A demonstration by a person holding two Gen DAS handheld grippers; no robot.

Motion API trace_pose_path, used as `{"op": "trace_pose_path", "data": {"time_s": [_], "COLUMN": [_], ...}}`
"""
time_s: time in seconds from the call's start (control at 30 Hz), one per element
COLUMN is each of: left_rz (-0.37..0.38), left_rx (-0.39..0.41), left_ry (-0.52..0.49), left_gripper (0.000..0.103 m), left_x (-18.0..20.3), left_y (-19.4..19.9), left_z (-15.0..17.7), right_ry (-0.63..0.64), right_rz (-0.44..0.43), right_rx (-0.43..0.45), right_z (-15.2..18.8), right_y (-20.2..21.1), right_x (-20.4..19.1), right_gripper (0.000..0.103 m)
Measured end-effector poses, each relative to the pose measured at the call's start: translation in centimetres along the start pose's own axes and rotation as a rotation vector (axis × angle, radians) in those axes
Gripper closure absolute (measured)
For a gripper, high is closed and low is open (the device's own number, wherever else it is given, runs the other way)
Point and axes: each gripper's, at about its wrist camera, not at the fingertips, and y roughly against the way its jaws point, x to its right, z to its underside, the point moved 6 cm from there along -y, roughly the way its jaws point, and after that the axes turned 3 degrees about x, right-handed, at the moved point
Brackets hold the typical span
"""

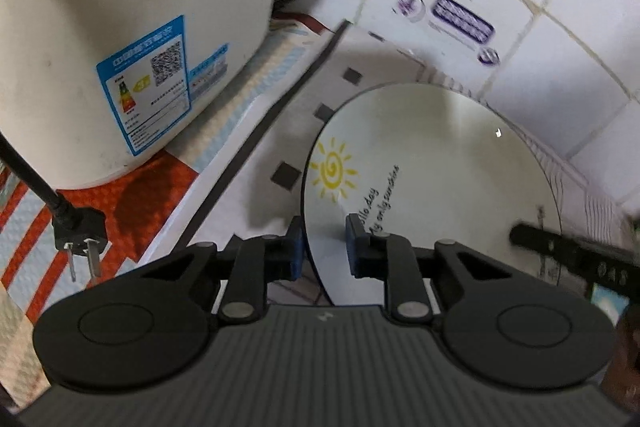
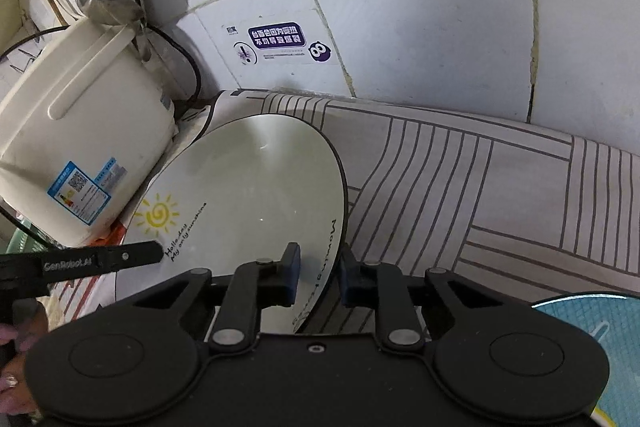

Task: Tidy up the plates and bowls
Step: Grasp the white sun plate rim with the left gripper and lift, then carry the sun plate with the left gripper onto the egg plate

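A white plate (image 1: pixel 432 171) with a yellow sun and black script has a thin dark rim; it also shows in the right wrist view (image 2: pixel 256 187). It is held tilted over the counter near the tiled wall. My left gripper (image 1: pixel 324 247) is shut on the plate's near left rim, one blue pad on each face. My right gripper (image 2: pixel 320 277) is shut on the plate's near right rim. A finger of the left gripper (image 2: pixel 100 261) shows at the left of the right wrist view. A blue plate (image 2: pixel 592 323) lies at the lower right.
A white rice cooker (image 1: pixel 120 39) stands close to the left of the plate, its black plug (image 1: pixel 76 227) lying on a red-striped mat. A line-patterned cloth (image 2: pixel 480 195) covers the counter up to the tiled wall (image 2: pixel 400 7). A ladle (image 2: pixel 108 3) hangs above the cooker.
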Motion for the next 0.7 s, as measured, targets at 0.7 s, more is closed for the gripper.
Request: {"op": "trace_pose_path", "data": {"time_s": [0.7], "left_rz": [0.105], "left_rx": [-0.042], "left_ry": [-0.123], "left_gripper": [0.085], "left_x": [2.9], "left_y": [11.2], "left_z": [1.6], "right_ry": [0.037], "right_rz": [-0.043], "right_rx": [0.092], "right_z": [2.2], "right_y": [11.4], "right_x": [-3.1], "right_gripper": [0.081]}}
